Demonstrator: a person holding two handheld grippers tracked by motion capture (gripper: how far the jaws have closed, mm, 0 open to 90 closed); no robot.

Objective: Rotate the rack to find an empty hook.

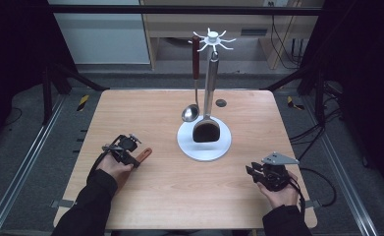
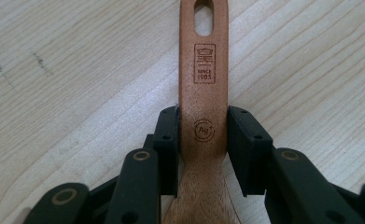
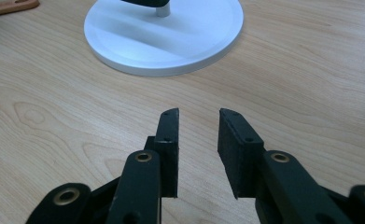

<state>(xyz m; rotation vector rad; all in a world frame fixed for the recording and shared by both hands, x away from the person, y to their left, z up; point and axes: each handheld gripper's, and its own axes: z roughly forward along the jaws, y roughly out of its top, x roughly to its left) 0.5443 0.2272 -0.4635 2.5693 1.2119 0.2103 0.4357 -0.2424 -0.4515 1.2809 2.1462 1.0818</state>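
Nearest the person, the right claw [image 1: 255,172] is being held low over the desk [image 1: 150,196] at its right front, its jaws standing apart with nothing between them; in the right gripper view the bare wood is being seen through the gap of that claw [image 3: 198,122]. At the left front, the left claw [image 1: 136,158] is being held around the handle of a wooden utensil [image 1: 144,154] that is lying flat on the desk. The left gripper view is giving what the high view is not: the left claw [image 2: 202,123] has its two pads set against either side of the wooden utensil [image 2: 203,93], and a burnt-in stamp, an "Ag+" mark and a hanging slot are being shown on the handle. Farther off, at the desk's middle, a white round base [image 1: 204,147] is carrying an upright pole with a hook crown [image 1: 212,39]. From the hooks a red-handled ladle [image 1: 194,83] and a dark spatula [image 1: 207,125] are being hung.
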